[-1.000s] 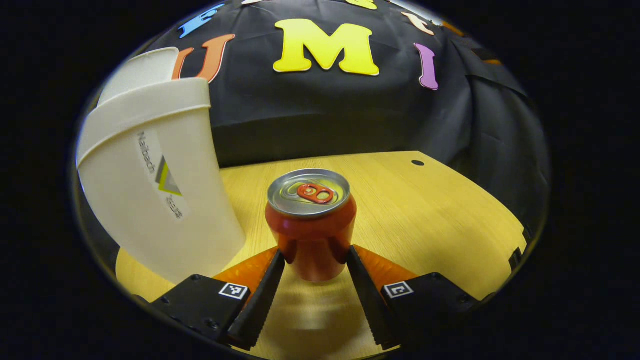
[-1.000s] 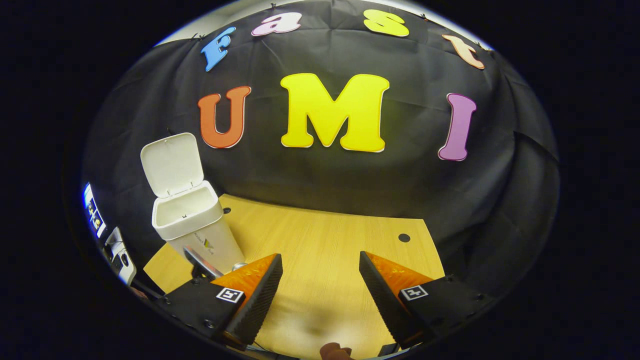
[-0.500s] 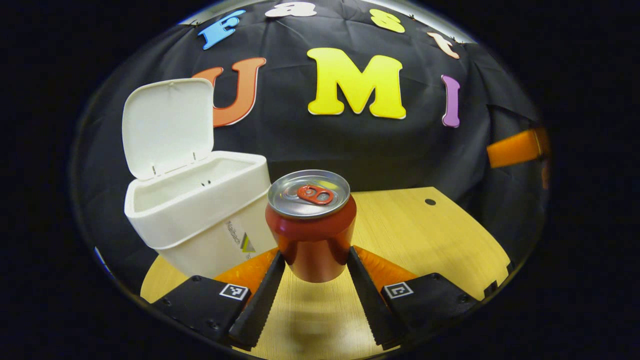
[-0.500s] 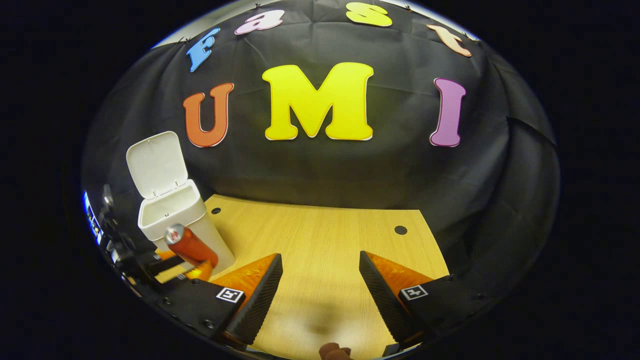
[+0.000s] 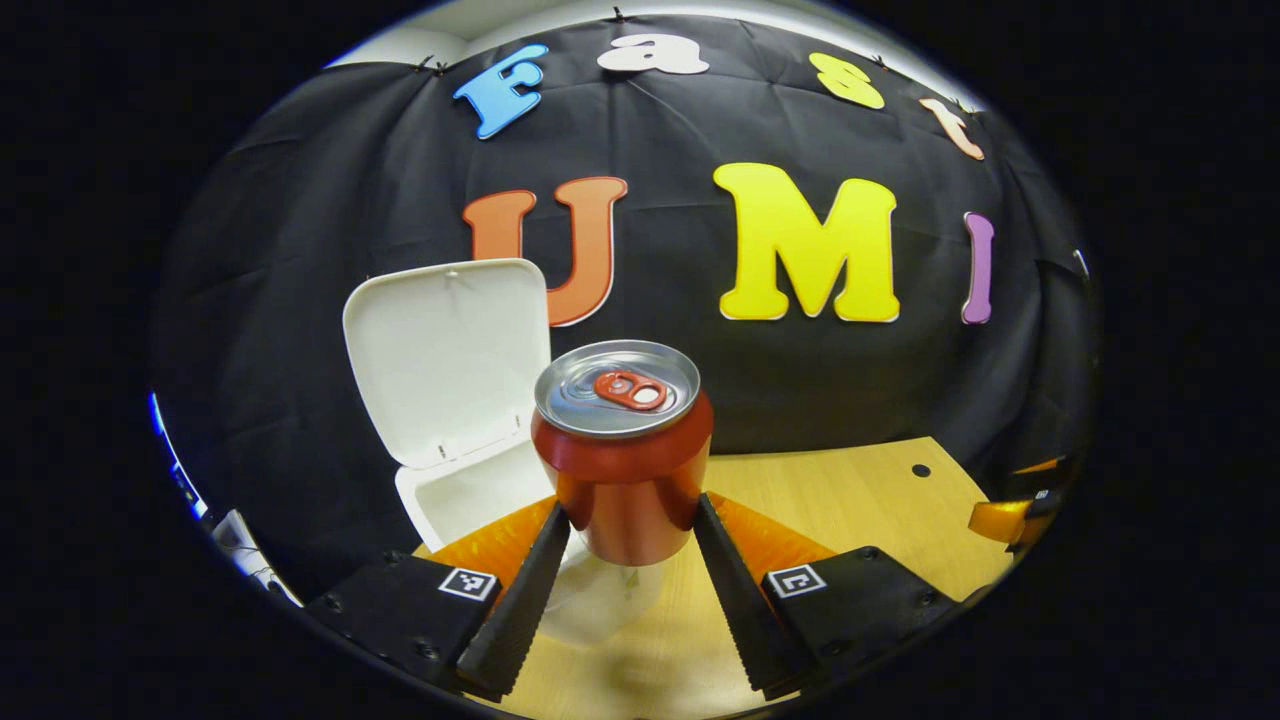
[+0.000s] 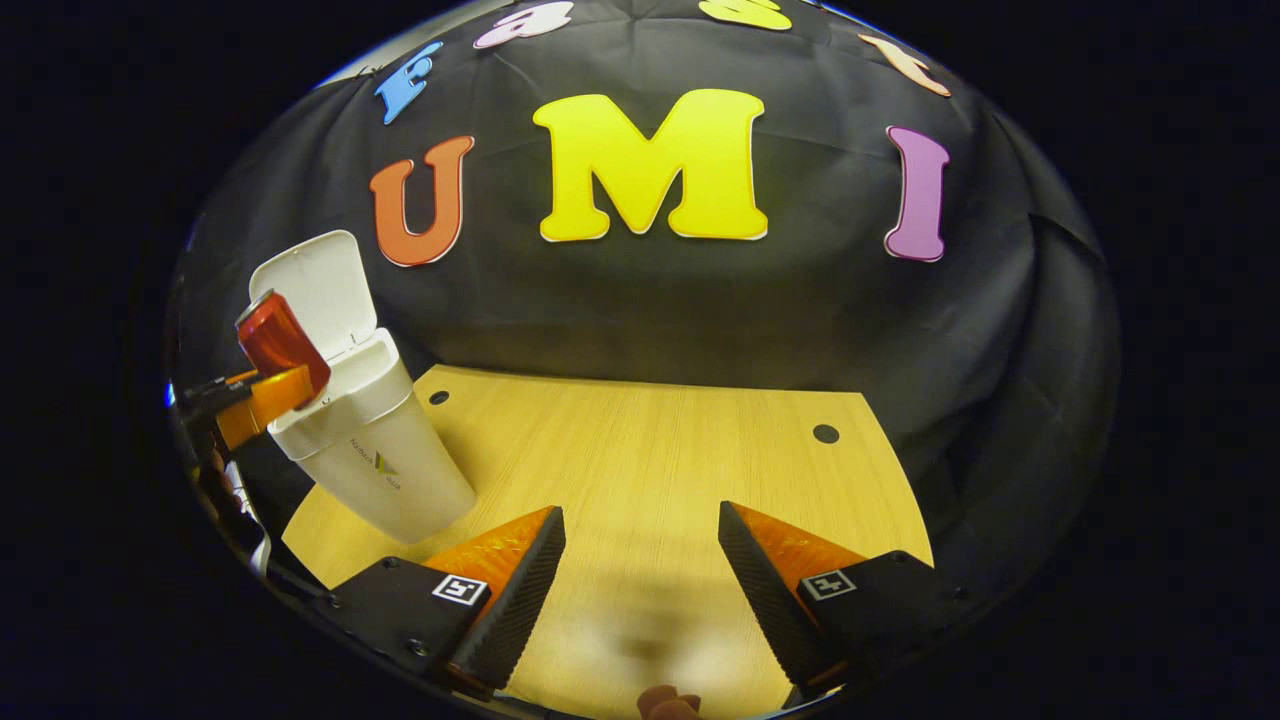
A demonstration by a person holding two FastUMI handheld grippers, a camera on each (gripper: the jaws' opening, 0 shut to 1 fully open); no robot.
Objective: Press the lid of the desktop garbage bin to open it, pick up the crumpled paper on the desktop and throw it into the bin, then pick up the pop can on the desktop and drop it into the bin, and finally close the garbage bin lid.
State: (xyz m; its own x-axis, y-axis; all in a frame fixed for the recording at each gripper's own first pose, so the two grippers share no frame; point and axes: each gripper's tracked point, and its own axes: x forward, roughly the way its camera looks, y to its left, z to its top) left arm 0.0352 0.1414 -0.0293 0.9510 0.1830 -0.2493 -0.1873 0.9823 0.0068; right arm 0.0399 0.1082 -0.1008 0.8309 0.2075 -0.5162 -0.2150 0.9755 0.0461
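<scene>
My left gripper [image 5: 628,545] is shut on the red pop can [image 5: 622,450], held upright in the air just above the open mouth of the white garbage bin [image 5: 470,495]. The bin's lid [image 5: 447,355] stands raised behind the can. In the right gripper view the same can [image 6: 282,340] hangs over the front rim of the bin [image 6: 375,455] at the far left, with the left gripper [image 6: 262,392] clamped on it. My right gripper [image 6: 640,575] is open over the wooden desktop with nothing between its fingers. I cannot see inside the bin.
The wooden desktop [image 6: 640,450] runs from the bin to the right, with small round holes near its back edge. The black cloth wall closes the back and sides. In the left gripper view the right gripper [image 5: 1005,510] shows at the far right edge.
The left gripper has lifted the can higher and carried it over the bin's mouth. The right gripper stayed open and shifted only slightly.
</scene>
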